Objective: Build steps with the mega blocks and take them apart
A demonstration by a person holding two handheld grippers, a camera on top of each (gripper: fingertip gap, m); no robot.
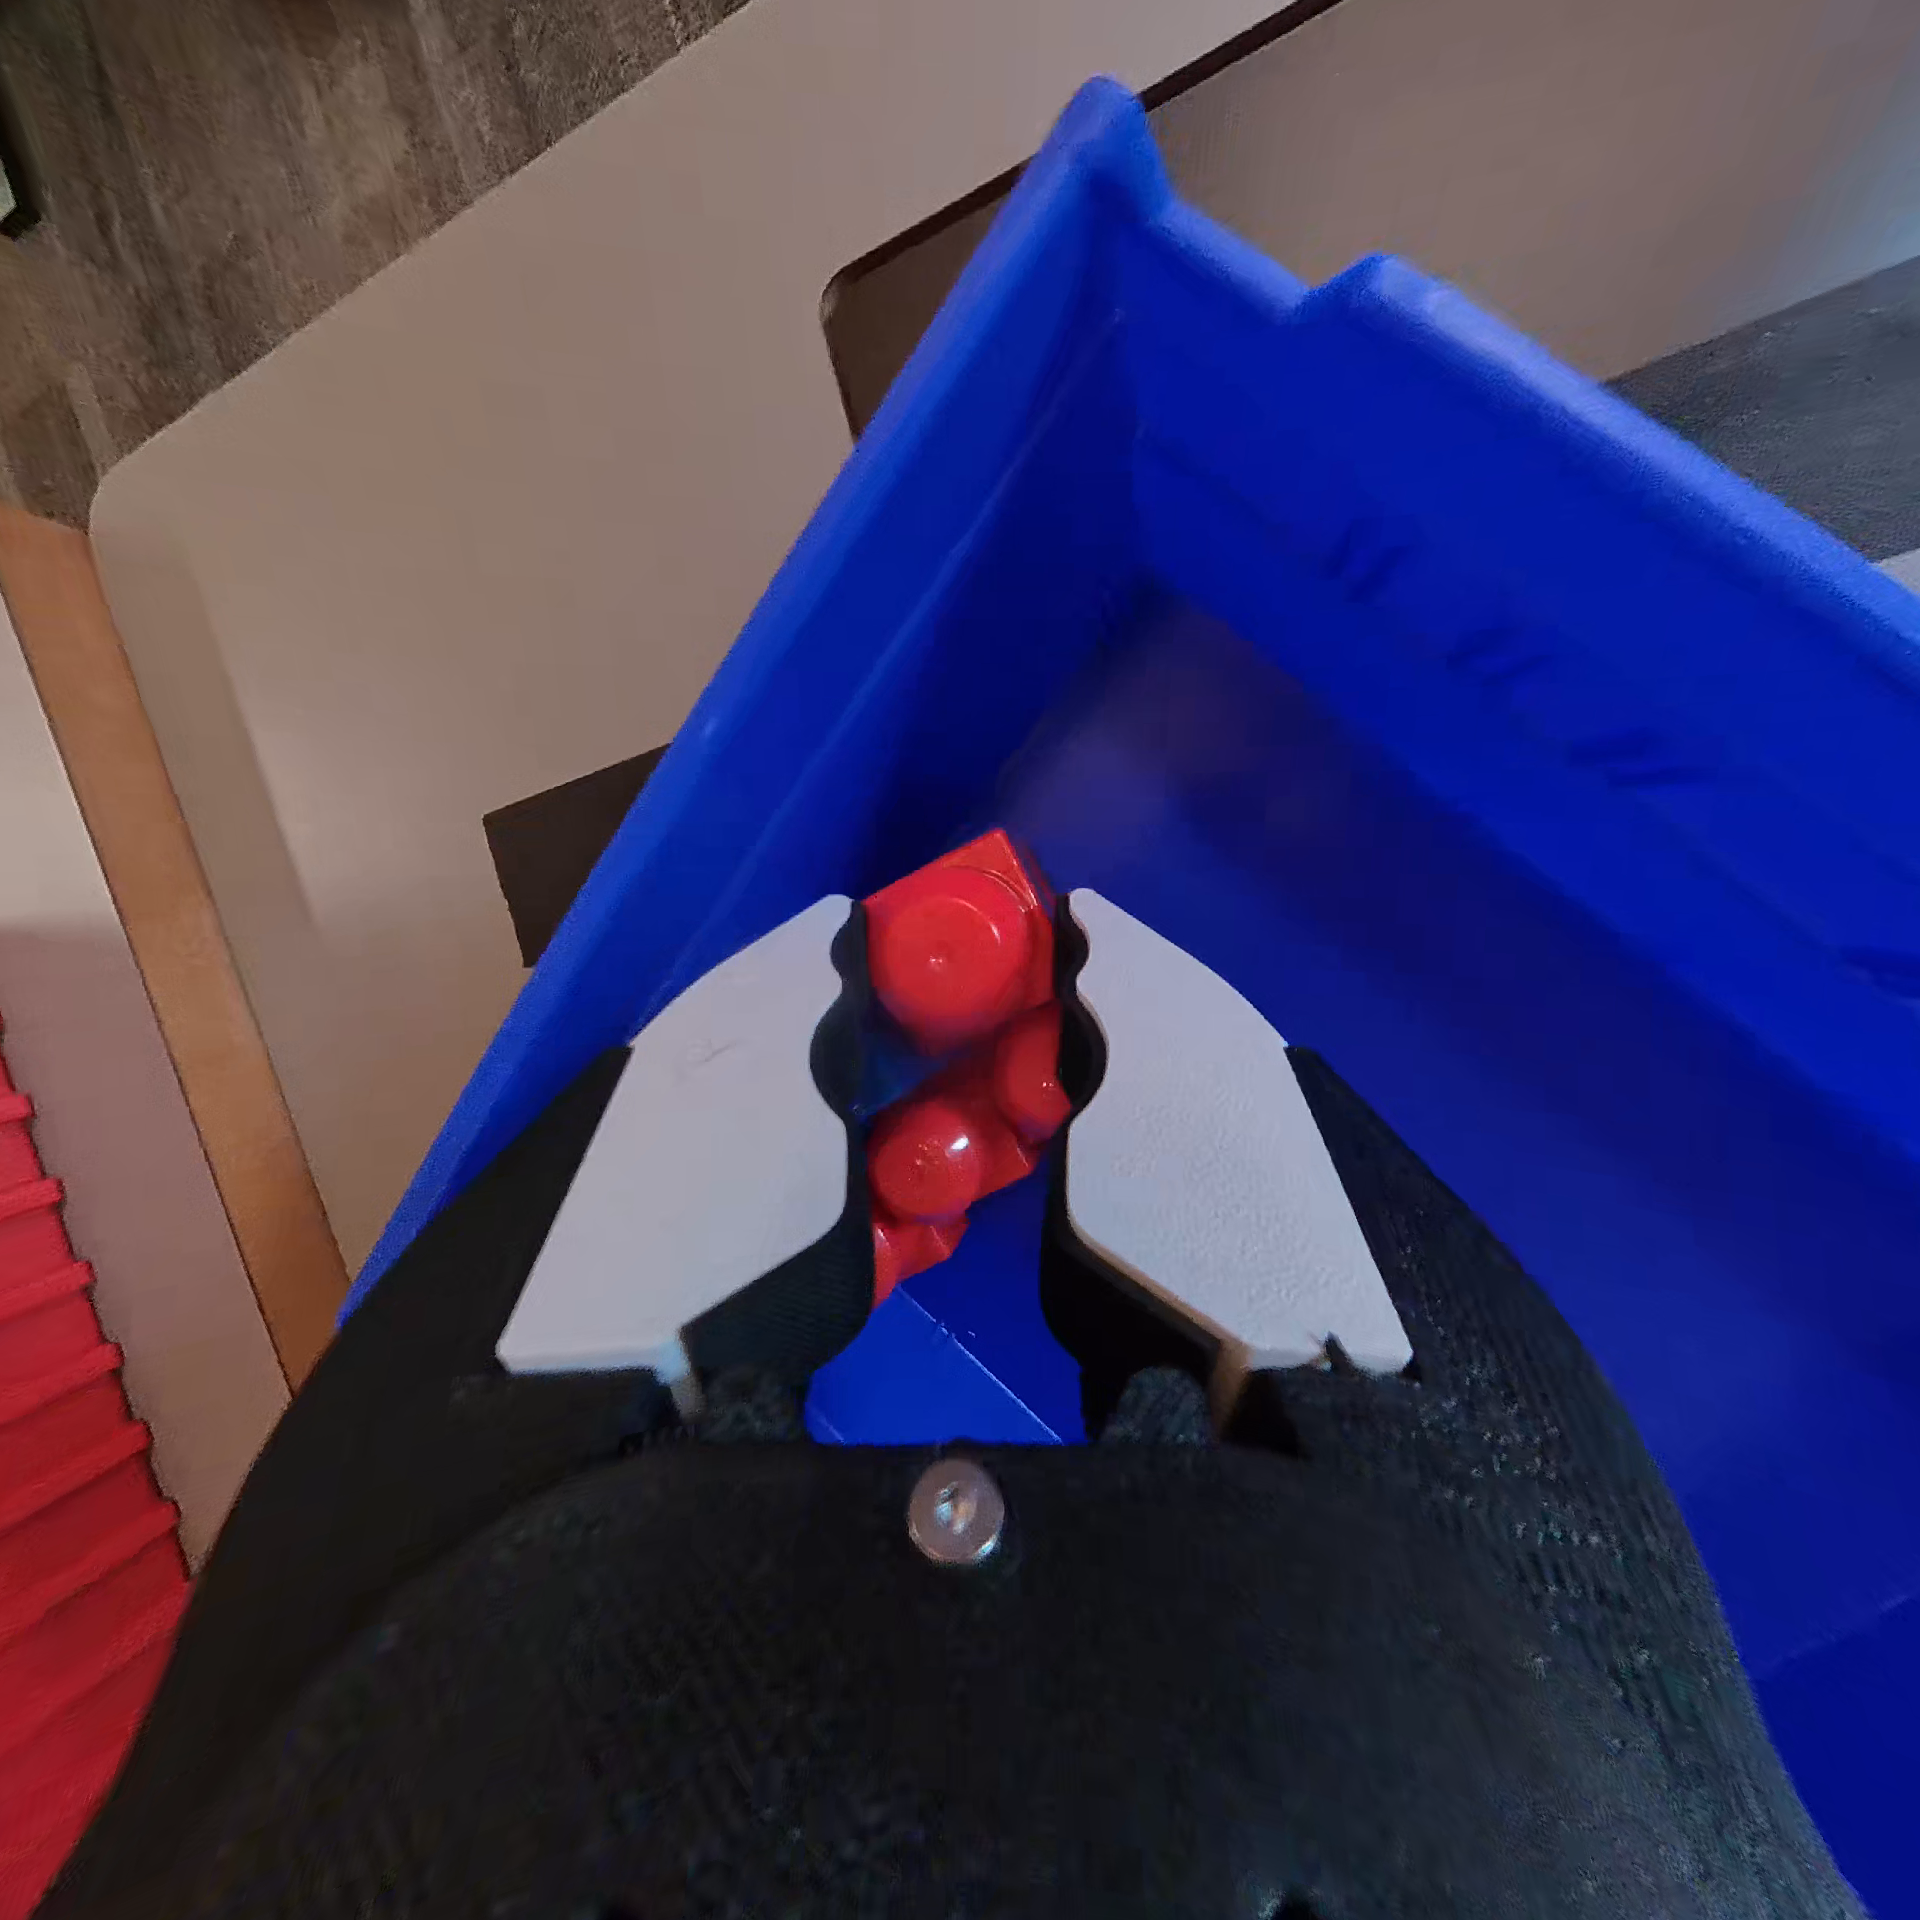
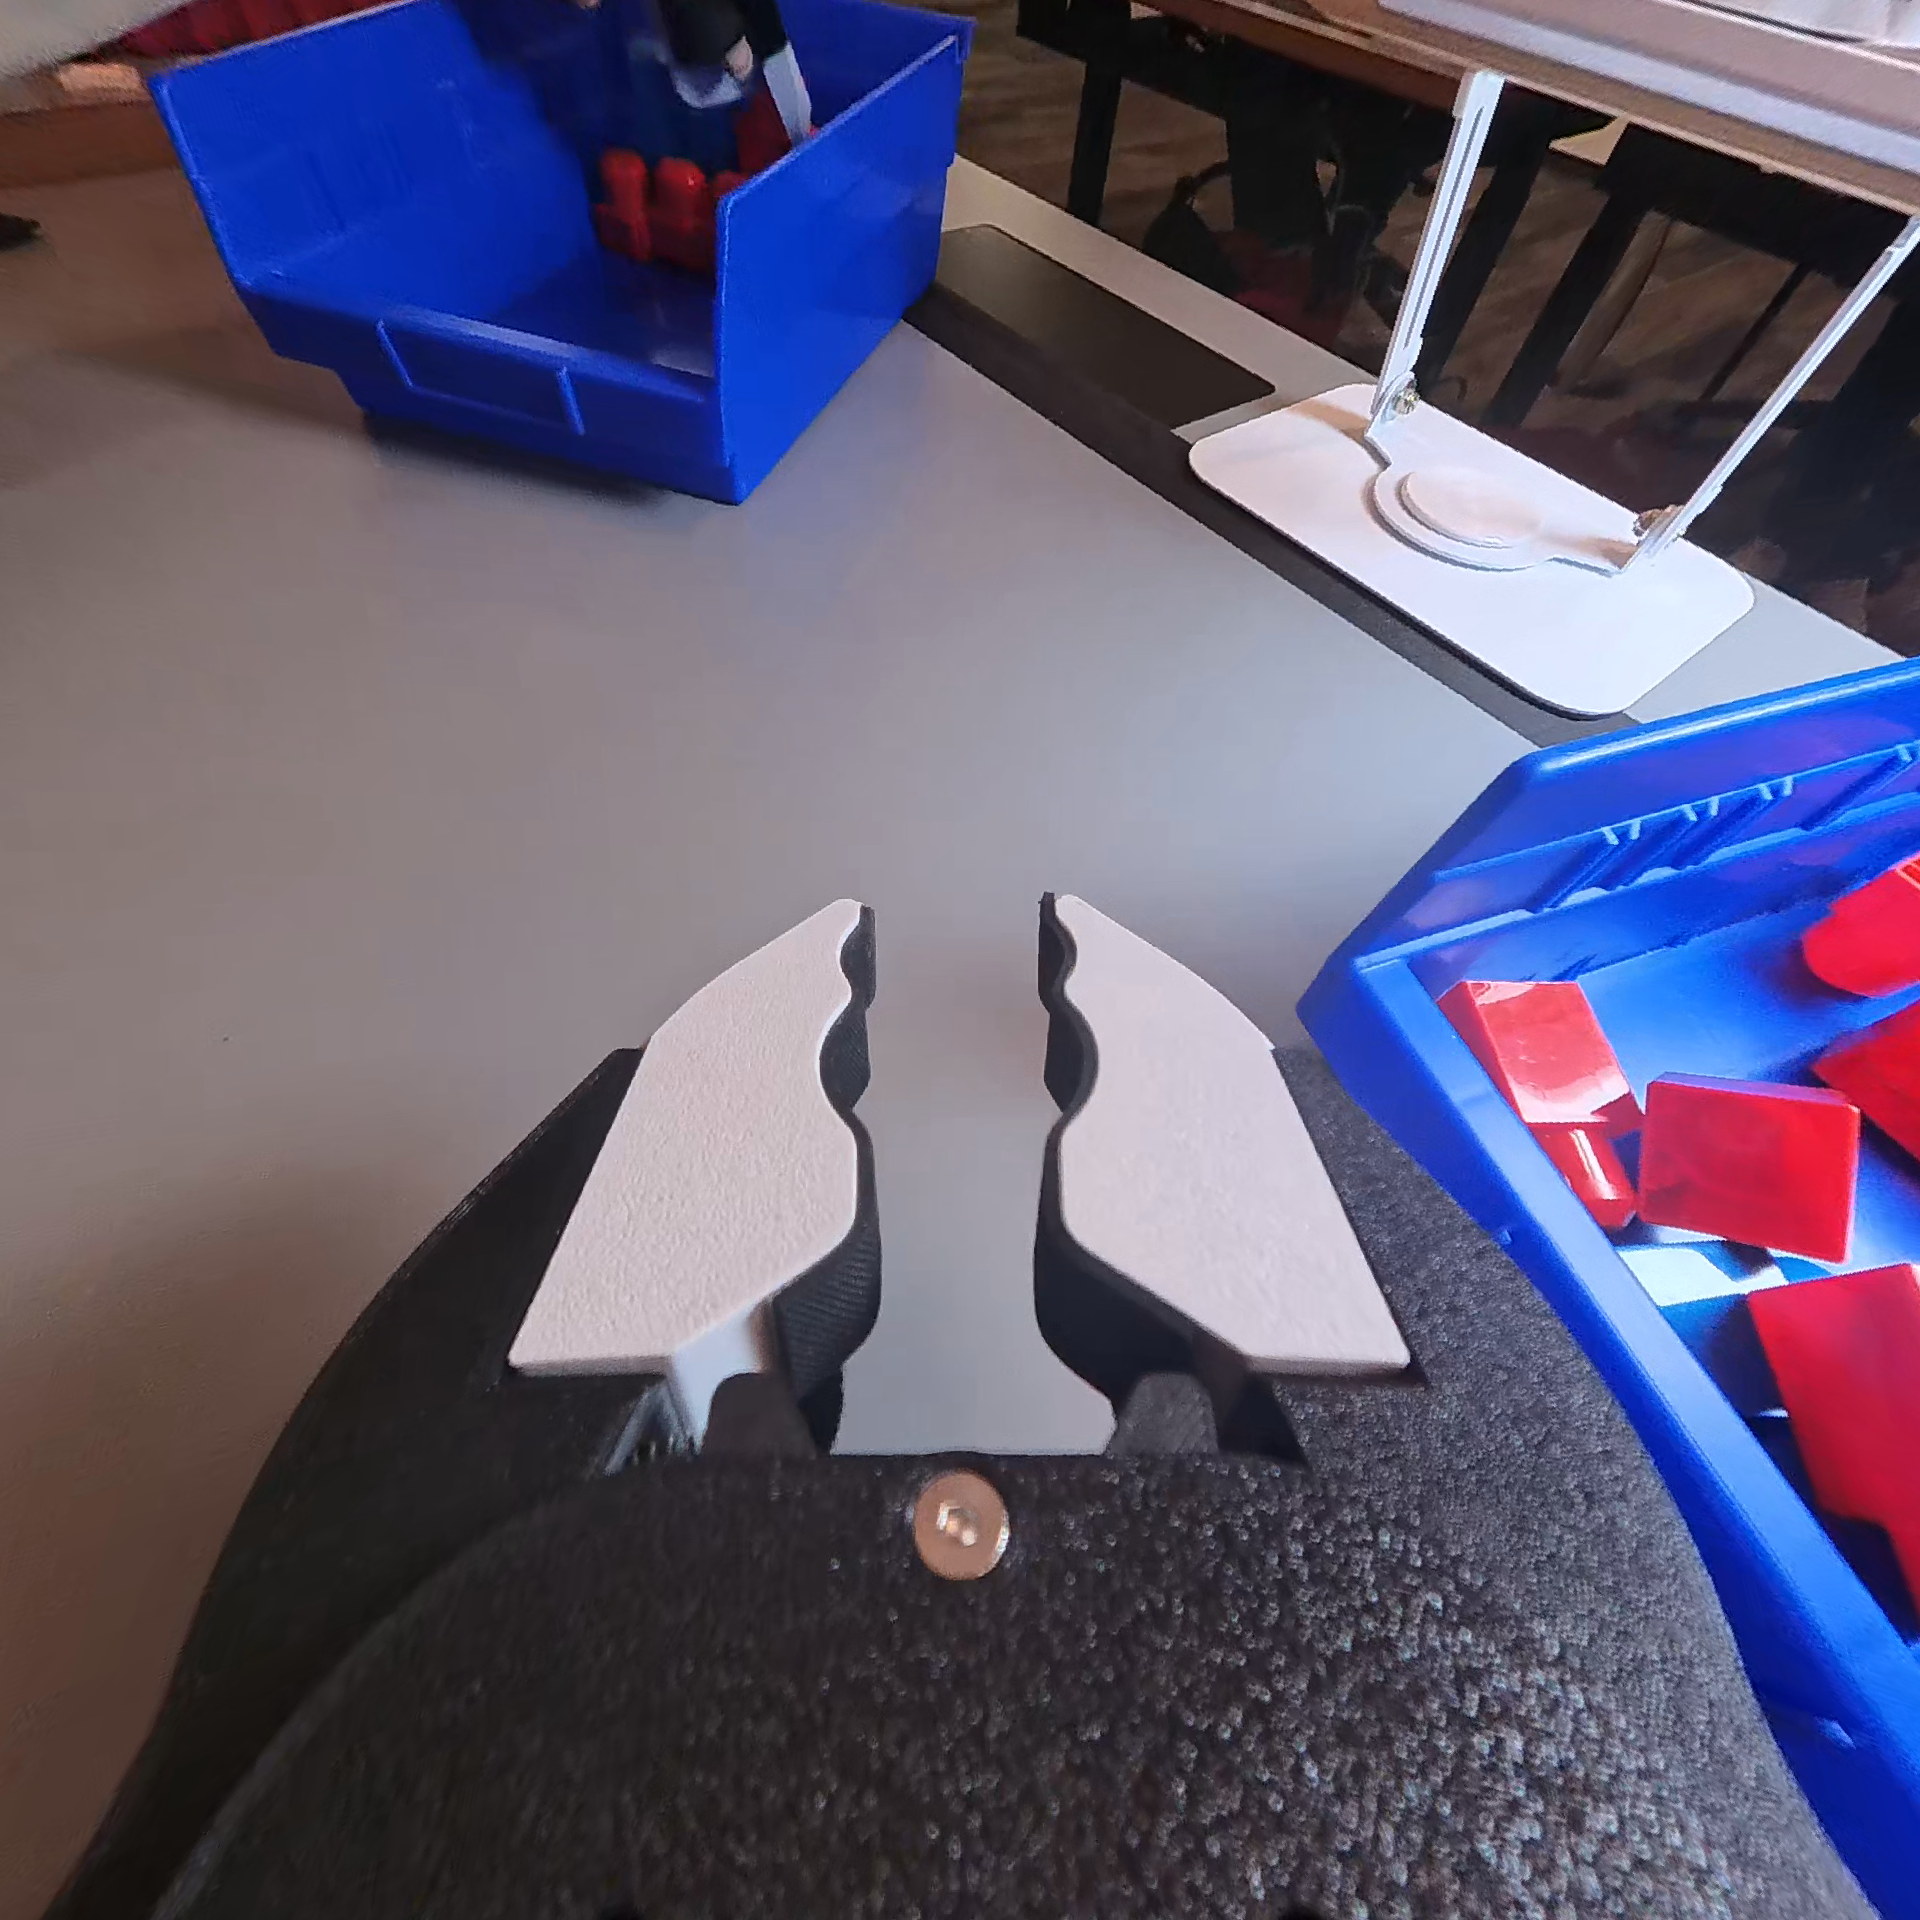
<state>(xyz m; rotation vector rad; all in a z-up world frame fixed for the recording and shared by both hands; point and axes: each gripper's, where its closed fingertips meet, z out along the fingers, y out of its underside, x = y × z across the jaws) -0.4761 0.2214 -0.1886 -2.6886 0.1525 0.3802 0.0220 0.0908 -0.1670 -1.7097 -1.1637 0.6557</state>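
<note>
While the right claw (image 2: pixel 956 925) hangs low over the grey table (image 2: pixel 520 779), its two white fingers (image 2: pixel 727 1122) stand a little apart with nothing between them, only bare table showing in the gap. Just to its right sits a blue bin (image 2: pixel 1382 997) with loose red blocks (image 2: pixel 1745 1164) lying in it at all angles. Farther back on the right stands a white stand (image 2: pixel 1475 561) with thin legs, next to a dark strip (image 2: pixel 1091 322) along the table's edge. Past the table there are dark table legs and a brownish floor, too blurry to tell more.

At the far left of the table is another blue bin (image 2: pixel 468 312). The left claw (image 2: pixel 769 94) reaches down into it from above, beside some red blocks standing inside.

From the left wrist view, the left claw (image 1: pixel 961 925) is pinching a red block (image 1: pixel 961 977) between its fingers (image 1: pixel 686 1122). The block's round bumps face the camera. The claw and block are inside the bin, near a corner where two blue walls (image 1: pixel 1351 540) meet. Beyond the bin are the pale table top (image 1: pixel 468 520) and grey carpet (image 1: pixel 260 156).
</note>
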